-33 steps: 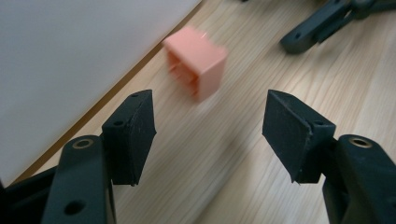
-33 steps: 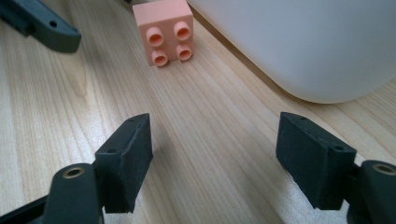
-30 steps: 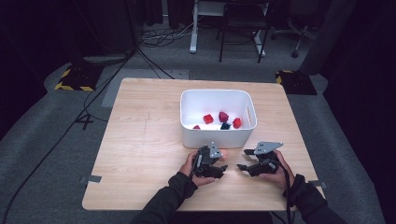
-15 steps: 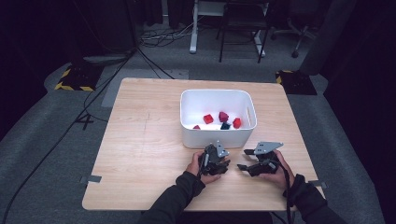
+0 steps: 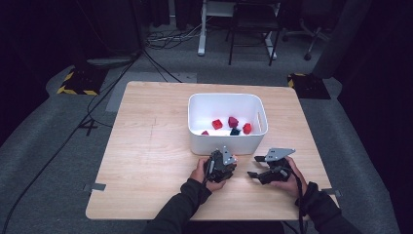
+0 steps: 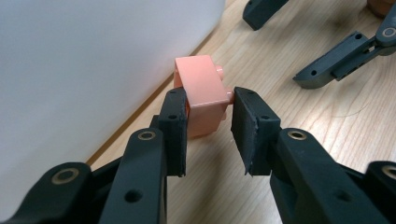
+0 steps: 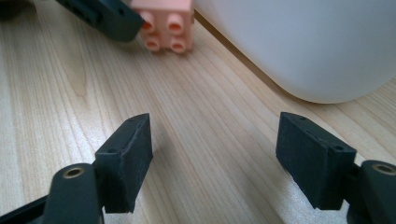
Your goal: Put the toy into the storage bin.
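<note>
The pink brick is gripped by the left gripper on the counter, just beside the bin (four bricks already inside). Lifting and dropping remain. The right gripper is held open.

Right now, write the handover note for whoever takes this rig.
Left hand-held gripper: jaws have just been closing, now clamped on the pink brick, which sits on the table against the white bin's outer wall.
Right hand-held gripper: open, empty, low over the table beside it.
Done: brick gripped; several red and dark blocks lie in the bin.
Left: probably lift the brick into the bin.
</note>
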`<state>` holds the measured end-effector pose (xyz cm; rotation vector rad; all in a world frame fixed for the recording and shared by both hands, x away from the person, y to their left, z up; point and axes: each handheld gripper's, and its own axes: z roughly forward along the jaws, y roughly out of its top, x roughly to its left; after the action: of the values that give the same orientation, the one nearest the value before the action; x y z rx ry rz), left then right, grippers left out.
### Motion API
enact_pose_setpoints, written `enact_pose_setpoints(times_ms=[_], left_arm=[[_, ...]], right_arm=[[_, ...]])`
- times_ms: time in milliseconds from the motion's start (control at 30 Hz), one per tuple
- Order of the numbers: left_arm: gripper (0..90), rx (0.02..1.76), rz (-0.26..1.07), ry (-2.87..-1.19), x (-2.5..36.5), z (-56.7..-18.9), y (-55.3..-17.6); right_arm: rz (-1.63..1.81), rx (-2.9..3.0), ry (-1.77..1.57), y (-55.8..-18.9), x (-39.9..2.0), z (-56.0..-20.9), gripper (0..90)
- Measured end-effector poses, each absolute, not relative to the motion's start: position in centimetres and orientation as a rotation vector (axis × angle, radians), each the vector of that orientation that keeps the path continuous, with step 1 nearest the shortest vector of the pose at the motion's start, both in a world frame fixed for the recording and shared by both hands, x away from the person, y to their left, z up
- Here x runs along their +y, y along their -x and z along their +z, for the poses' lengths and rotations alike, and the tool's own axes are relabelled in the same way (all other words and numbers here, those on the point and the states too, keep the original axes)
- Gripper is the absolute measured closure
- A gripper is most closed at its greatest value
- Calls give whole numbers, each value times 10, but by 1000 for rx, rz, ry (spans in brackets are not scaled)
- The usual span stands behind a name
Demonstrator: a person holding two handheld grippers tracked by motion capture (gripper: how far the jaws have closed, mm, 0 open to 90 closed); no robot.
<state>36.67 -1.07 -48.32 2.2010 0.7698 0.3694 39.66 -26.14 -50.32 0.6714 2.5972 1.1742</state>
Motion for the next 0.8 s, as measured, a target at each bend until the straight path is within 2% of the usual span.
enact_pose_setpoints(times_ms=[367,800], left_arm=[[667,779,411,-2206,37,-475,-356],[667,945,485,-2117,110,-468,-352]], right_arm=[[1174,2597,-671,-397,-261,-503,273],[1175,2598,-672,-397,-261,-503,273]])
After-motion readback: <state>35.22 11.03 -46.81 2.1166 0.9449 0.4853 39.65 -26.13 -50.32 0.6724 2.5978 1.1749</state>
